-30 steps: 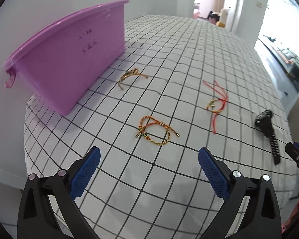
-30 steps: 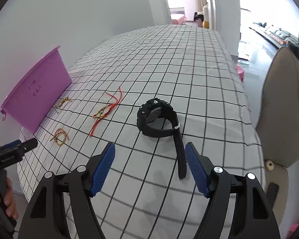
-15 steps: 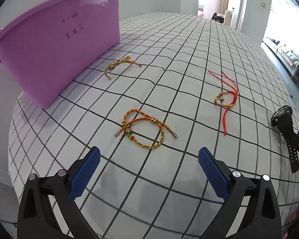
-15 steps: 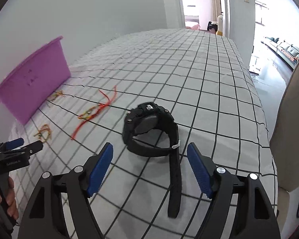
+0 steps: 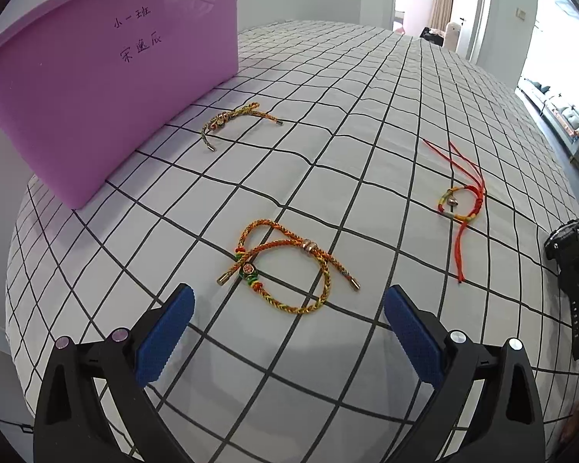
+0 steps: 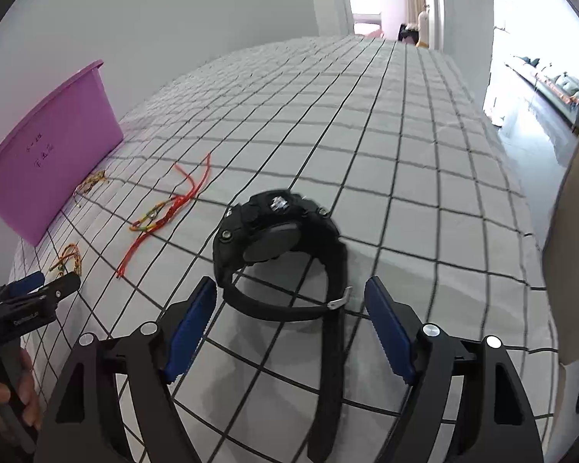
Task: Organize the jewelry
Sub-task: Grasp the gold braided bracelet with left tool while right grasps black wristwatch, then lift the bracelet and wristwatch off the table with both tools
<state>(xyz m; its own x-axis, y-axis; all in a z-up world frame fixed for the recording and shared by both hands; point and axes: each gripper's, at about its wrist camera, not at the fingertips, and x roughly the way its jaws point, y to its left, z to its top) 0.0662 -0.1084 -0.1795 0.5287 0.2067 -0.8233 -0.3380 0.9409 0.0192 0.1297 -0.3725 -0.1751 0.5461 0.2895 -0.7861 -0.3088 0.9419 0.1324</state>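
Note:
An orange braided bracelet lies on the checked cloth just ahead of my left gripper, which is open and holds nothing. A second braided bracelet lies beside the purple bin. To the right lies a red cord bracelet. A black wristwatch rests on its side right in front of my right gripper. That gripper is open, with the watch's strap lying between its blue pads, untouched. The watch also shows at the right edge of the left wrist view.
The checked cloth stretches far back toward a doorway. The purple bin stands against the wall at the left edge. A beige chair back stands close on the right. A hand holds the left gripper at the lower left.
Both grippers have come down and closer: the left toward the orange bracelet, the right toward the watch, whose strap now lies between its fingers.

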